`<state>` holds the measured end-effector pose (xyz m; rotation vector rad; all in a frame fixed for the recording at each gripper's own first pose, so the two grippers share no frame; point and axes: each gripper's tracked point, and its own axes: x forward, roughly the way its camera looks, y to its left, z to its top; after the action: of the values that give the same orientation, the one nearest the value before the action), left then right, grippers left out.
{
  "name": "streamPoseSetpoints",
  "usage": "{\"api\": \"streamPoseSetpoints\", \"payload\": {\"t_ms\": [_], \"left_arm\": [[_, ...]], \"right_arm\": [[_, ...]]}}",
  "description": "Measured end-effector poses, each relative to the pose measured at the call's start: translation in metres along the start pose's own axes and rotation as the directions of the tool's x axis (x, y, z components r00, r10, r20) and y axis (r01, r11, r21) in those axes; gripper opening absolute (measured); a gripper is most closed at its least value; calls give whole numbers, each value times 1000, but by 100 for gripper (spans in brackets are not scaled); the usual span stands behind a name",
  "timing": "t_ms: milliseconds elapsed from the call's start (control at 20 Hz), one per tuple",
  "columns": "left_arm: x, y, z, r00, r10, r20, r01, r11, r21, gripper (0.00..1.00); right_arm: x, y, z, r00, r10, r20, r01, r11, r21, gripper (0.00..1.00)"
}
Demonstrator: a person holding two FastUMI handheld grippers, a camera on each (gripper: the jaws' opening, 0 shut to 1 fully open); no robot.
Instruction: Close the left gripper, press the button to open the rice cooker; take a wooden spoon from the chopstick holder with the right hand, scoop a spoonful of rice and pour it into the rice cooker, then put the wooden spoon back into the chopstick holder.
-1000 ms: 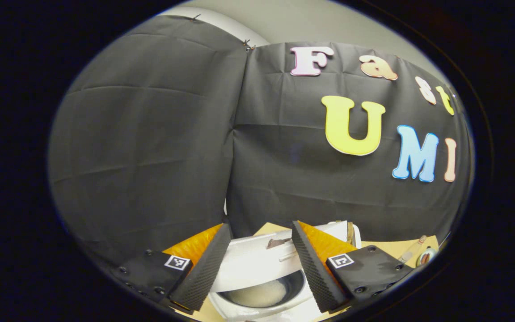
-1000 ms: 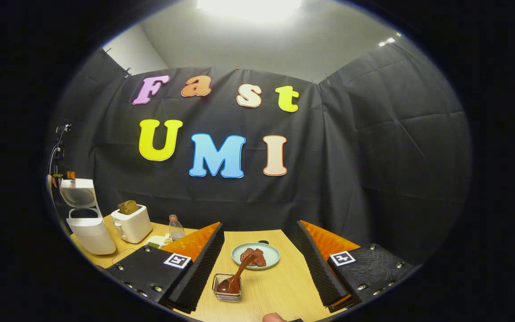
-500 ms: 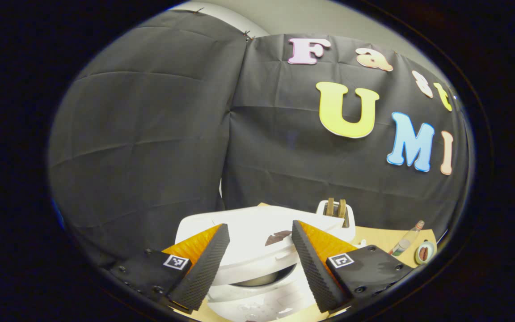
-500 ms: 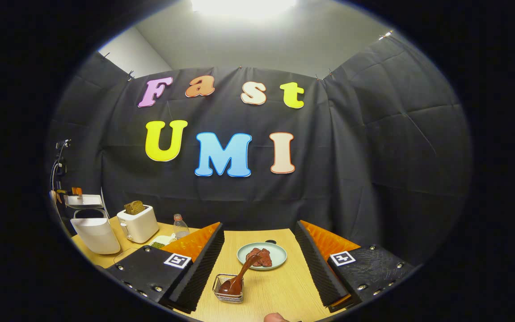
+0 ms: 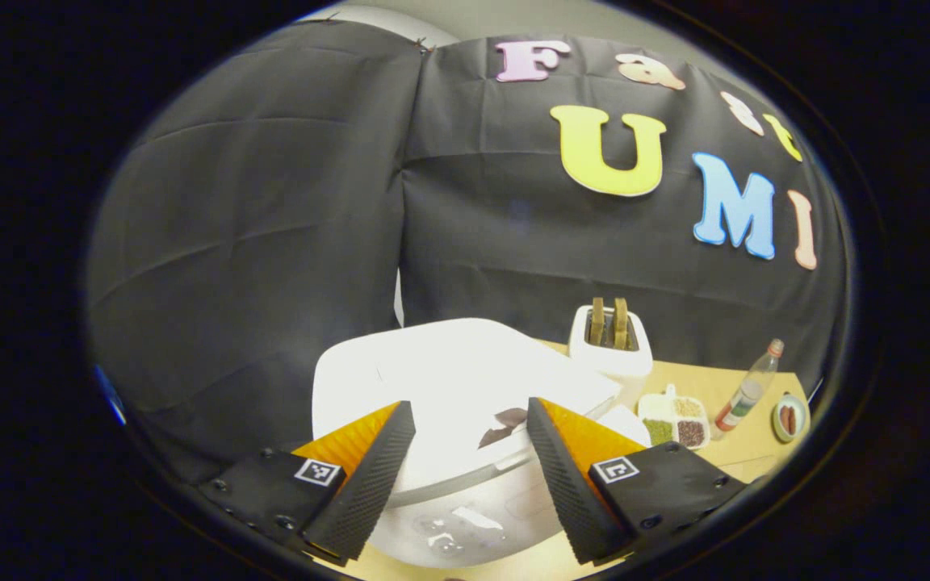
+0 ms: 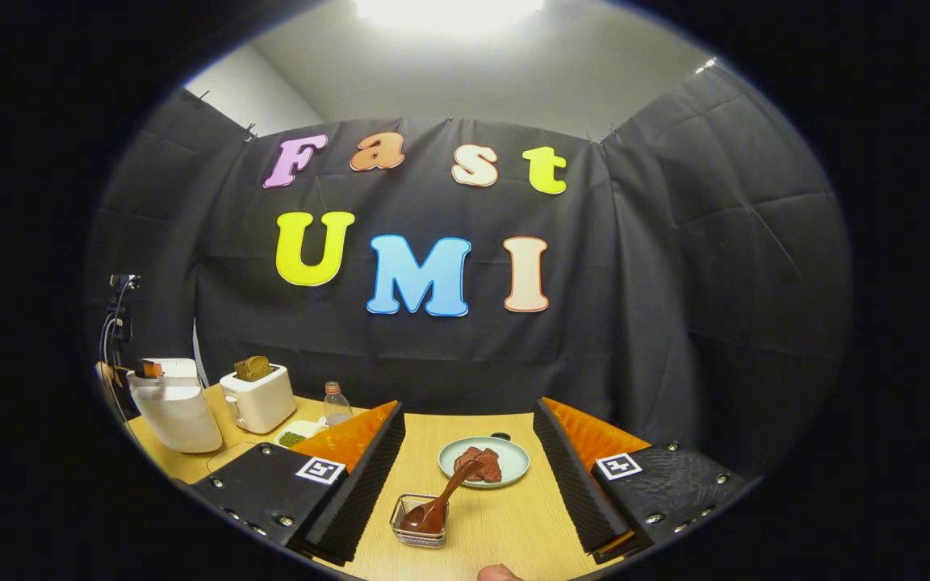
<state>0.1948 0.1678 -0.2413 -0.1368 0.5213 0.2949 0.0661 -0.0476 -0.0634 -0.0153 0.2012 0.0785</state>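
While both grippers stand wide open and hold nothing, the left gripper point(image 5: 465, 476) frames the closed rice cooker point(image 5: 465, 387) at lower centre; the right gripper point(image 6: 465, 480) frames the wooden spoon point(image 6: 437, 504) in the chopstick holder point(image 6: 419, 524).

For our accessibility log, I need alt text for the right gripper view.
The open right gripper hovers over a wooden table, with a wooden spoon resting in a holder between its fingers. Beyond sits a plate of food; a closed rice cooker and toaster stand far left.
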Motion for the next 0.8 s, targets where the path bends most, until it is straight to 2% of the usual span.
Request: {"api": "streamPoseSetpoints", "payload": {"t_ms": [250, 350, 500, 700, 750, 800], "left_arm": [[8, 0, -12, 999, -1, -34, 2, 1000, 23, 96], [13, 0, -13, 999, -10, -45, 9, 1000, -10, 98], [11, -1, -6, 999, -29, -15, 30, 998, 57, 97], [10, -2, -3, 999, -47, -19, 48, 997, 61, 97], [5, -2, 8, 998, -56, 4, 56, 997, 56, 93], [-3, -4, 22, 997, -66, 38, 64, 996, 54, 93]], "right_arm": [[0, 11, -1, 1000, 18, 1, -18, 1000, 1, 97], [0, 16, -4, 1000, 21, -2, -21, 1000, -3, 97], [3, 29, -10, 999, 37, -17, -37, 999, 7, 97], [4, 50, 11, 997, 72, 4, -72, 997, 23, 97], [3, 54, 15, 997, 79, 17, -80, 997, 18, 97], [2, 57, 21, 996, 83, 32, -83, 996, 12, 97]]}}
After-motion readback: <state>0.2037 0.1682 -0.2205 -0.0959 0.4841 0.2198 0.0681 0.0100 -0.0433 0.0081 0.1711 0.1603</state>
